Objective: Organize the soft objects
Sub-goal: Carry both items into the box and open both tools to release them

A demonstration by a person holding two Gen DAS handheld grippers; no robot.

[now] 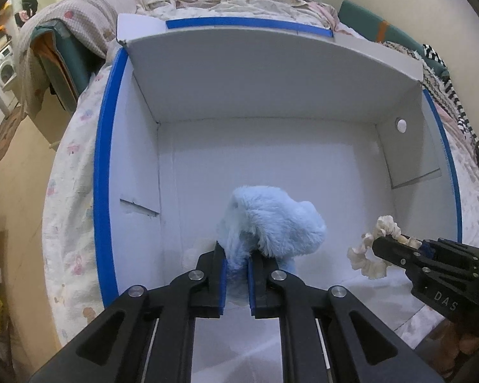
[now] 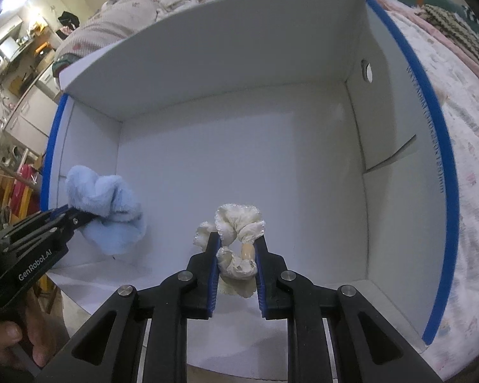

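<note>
Both grippers hold something soft over the open white box (image 1: 265, 83), which sits on the bed (image 1: 76, 223). My left gripper (image 1: 238, 263) has its jaws pressed together on the fluffy blue cloth (image 1: 271, 223), and the cloth bulges out above the pads toward 12 o'clock. My right gripper (image 2: 236, 255) pinches the cream scrunchie (image 2: 239, 223); its jaws stand a little apart because the scrunchie fills the gap. In the left wrist view I see this right gripper at 4 o'clock, with the scrunchie hanging beside the blue cloth, not touching it.

I judge the task as near the beginning of the placing: the floor of the box looks bare, and no soft thing lies in it yet. Both things must be released inside.

Both tools point steeply down into the box, side by side, the left one near the left wall. Part of a hand (image 2: 19, 344) shows at 8 o'clock in the right wrist view, gripping the left tool.
</note>
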